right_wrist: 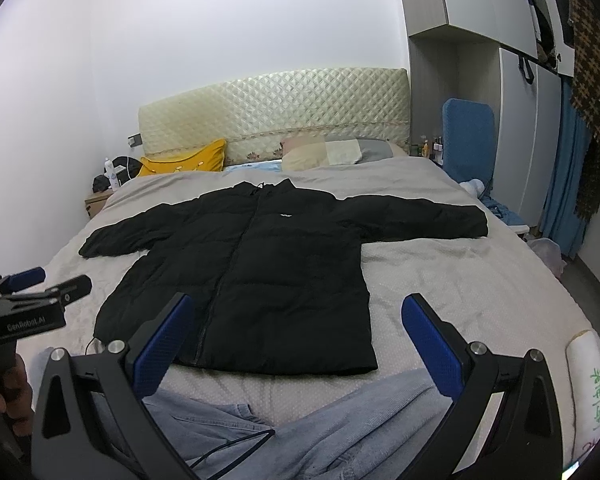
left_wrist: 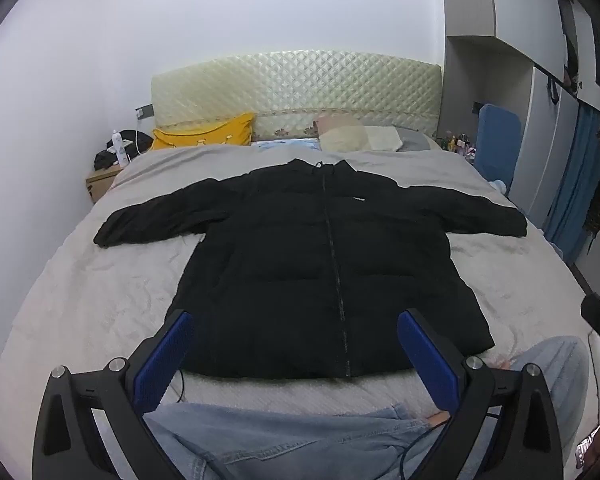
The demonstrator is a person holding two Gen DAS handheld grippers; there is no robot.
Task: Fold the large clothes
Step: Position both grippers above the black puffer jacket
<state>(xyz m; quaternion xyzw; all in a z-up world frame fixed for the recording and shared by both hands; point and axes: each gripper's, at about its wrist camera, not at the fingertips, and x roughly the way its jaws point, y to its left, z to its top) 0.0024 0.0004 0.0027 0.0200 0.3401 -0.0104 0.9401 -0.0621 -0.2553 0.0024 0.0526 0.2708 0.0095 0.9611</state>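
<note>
We see the black quilted puffer jacket (left_wrist: 312,264) spread flat and zipped on the grey-covered bed (left_wrist: 100,280), sleeves out and nothing folded yet, while our left gripper (left_wrist: 296,344) and right gripper (right_wrist: 300,332) hover wide open and empty

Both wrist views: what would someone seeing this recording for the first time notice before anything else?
A big black puffer jacket lies spread flat, zipped, sleeves out to both sides, in the middle of a grey-covered bed. Near the quilted cream headboard sits a bright yellow pillow. Pale blue jeans lie at the near edge, under the wide-open blue-padded fingers of both grippers.
</note>
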